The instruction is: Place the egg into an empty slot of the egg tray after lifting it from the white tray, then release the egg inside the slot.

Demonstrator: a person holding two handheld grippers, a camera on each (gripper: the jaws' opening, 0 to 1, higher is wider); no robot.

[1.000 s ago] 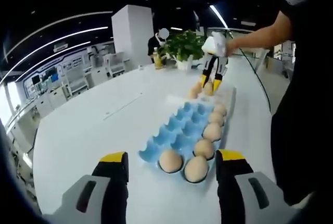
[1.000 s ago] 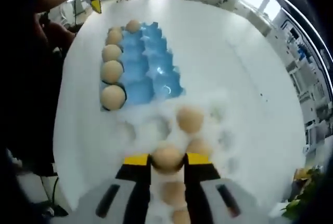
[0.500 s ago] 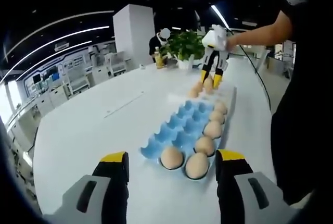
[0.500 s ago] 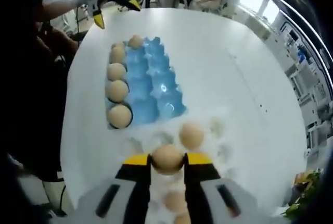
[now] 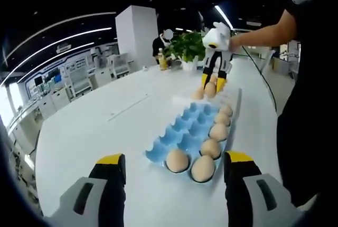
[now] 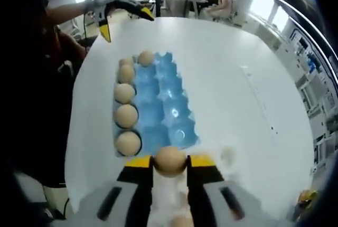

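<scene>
Five eggs (image 6: 124, 93) in blue egg tray (image 6: 168, 100)

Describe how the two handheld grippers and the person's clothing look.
The left gripper has grey bodies, black jaws and yellow tips. The right gripper matches, with a white housing at its top and a thin dark cable trailing away. The person wears a black short sleeve.

A large white oval table (image 5: 100, 126) carries a blue egg tray (image 6: 158, 108) and, butted against its end, a white tray (image 5: 232, 97) with eggs in it. At the table's far end stand a potted green plant (image 5: 187, 47) and a yellow bottle (image 5: 159, 58).
</scene>
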